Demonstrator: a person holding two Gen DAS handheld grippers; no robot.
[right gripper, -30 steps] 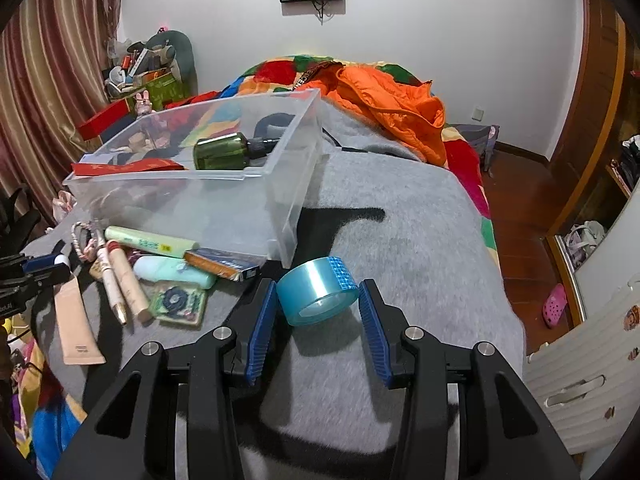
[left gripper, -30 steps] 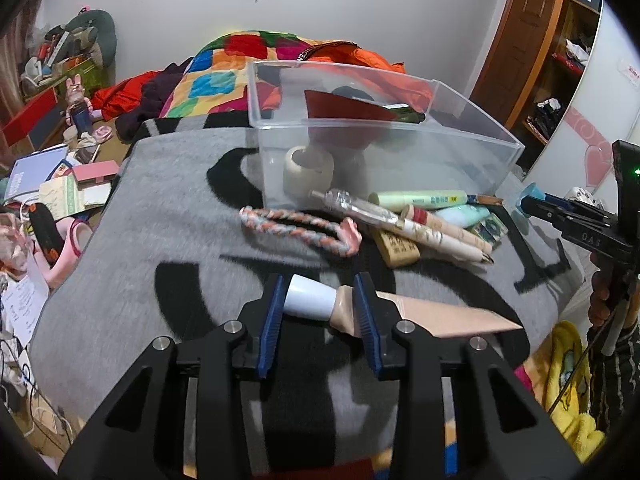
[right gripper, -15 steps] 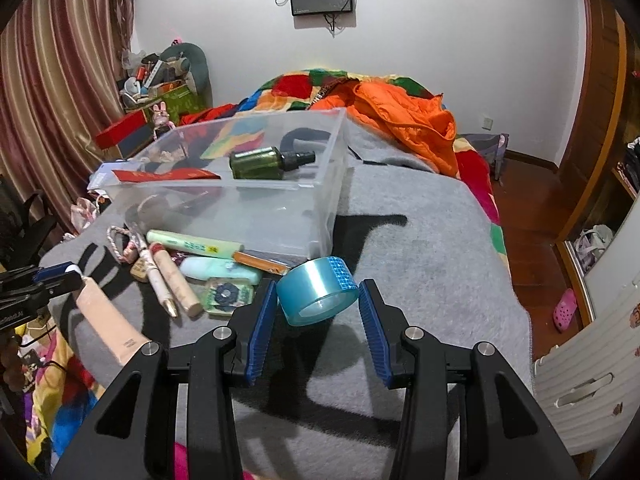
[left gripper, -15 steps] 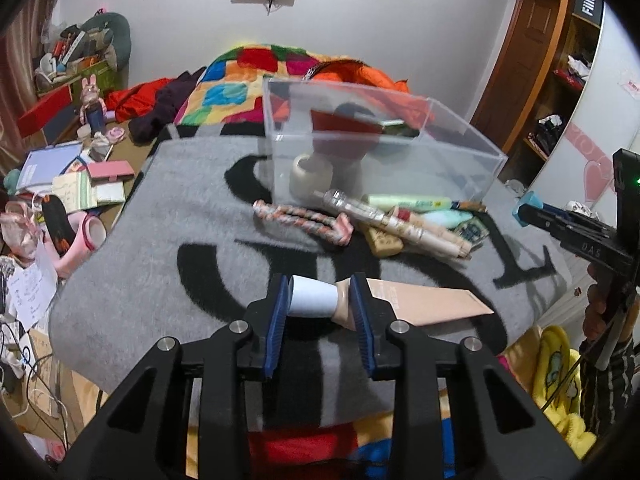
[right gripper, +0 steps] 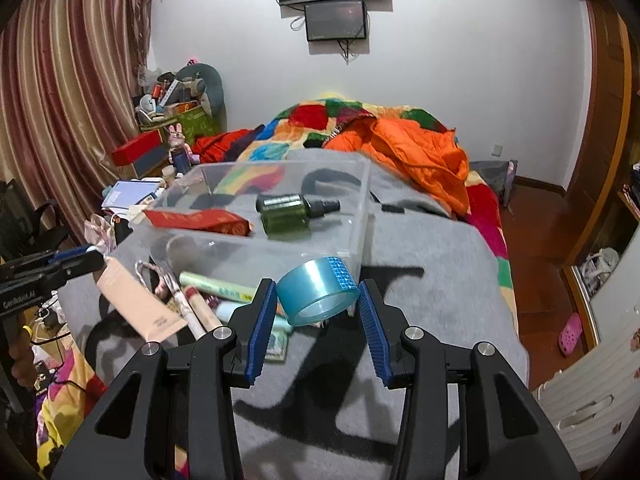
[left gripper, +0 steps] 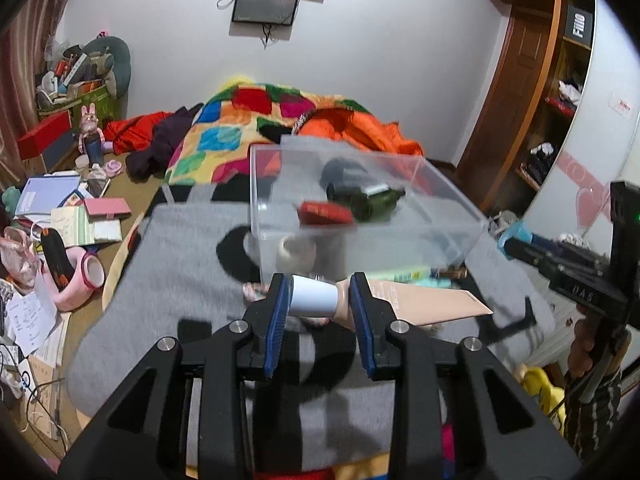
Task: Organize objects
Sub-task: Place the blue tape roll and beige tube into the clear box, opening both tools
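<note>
My left gripper [left gripper: 320,300] is shut on a beige tube with a white cap [left gripper: 404,300], held in the air above the grey blanket, in front of the clear plastic box [left gripper: 460,208]. The tube also shows in the right wrist view [right gripper: 140,304]. My right gripper [right gripper: 318,300] is shut on a blue tape roll [right gripper: 316,292], raised near the box's [right gripper: 360,216] corner. The box holds a green bottle [right gripper: 292,212], a red packet [right gripper: 200,220] and a white tape roll [left gripper: 296,252].
Several tubes and pens [right gripper: 216,292] and a braided cord [right gripper: 156,276] lie on the grey blanket [right gripper: 432,272] beside the box. Orange and patchwork bedding [right gripper: 412,152] lies behind. Books and clutter [left gripper: 72,216] cover the floor at left.
Both grippers have risen with their loads. The tube has come up off the blanket and the tape roll is higher, closer to the box's rim.
</note>
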